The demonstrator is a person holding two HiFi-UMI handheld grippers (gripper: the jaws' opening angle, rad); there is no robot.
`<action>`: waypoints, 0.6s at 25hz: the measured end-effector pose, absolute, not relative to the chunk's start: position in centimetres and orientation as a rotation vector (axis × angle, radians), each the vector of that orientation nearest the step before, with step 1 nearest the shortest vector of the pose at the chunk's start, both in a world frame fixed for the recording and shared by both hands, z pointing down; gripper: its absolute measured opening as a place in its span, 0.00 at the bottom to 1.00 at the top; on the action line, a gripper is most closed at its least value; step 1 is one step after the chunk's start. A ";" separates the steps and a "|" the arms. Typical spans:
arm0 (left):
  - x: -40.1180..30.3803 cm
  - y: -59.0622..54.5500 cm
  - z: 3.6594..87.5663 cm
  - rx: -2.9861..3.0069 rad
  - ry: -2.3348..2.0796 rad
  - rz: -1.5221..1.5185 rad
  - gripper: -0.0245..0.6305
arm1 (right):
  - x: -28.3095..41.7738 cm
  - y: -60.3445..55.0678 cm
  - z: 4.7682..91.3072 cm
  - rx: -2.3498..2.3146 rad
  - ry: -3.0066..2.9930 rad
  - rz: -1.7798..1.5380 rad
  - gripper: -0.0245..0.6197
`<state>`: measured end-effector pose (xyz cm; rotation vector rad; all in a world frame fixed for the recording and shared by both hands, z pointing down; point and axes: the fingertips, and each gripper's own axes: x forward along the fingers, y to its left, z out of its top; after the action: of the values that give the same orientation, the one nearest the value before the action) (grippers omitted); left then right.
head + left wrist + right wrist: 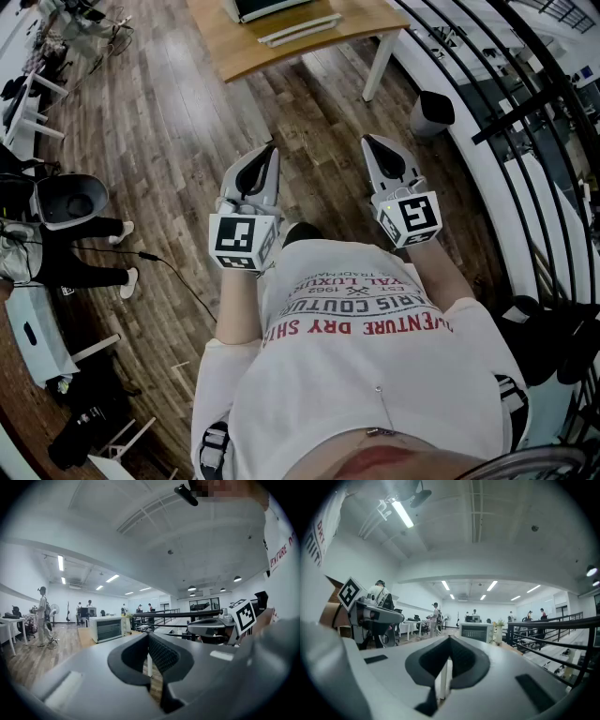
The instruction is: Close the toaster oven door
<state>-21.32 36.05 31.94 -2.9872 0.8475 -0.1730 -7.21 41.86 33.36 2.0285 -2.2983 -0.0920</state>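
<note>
Standing well back from the toaster oven (pixel 108 629), you have not yet begun the closing. It sits on the wooden tabletop (pixel 234 52) at the top edge of the head view and shows small near the middle of both gripper views, with open wooden floor (pixel 187 131) between you and it. Your left tool (pixel 270 152) and right tool (pixel 368 142) are held out level, each with its jaws together on nothing. The door's position is too small to make out, so the approach, reach and push all seem still to remain.
</note>
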 end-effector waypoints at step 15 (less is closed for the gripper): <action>-18.9 35.8 33.4 -3.018 0.850 -0.219 0.06 | -5.3 41.8 34.6 2.031 -2.325 -0.004 0.02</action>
<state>-18.88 35.76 33.40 -3.0182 0.8504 -0.2187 -5.27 41.76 34.64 2.0309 -2.3247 -0.0038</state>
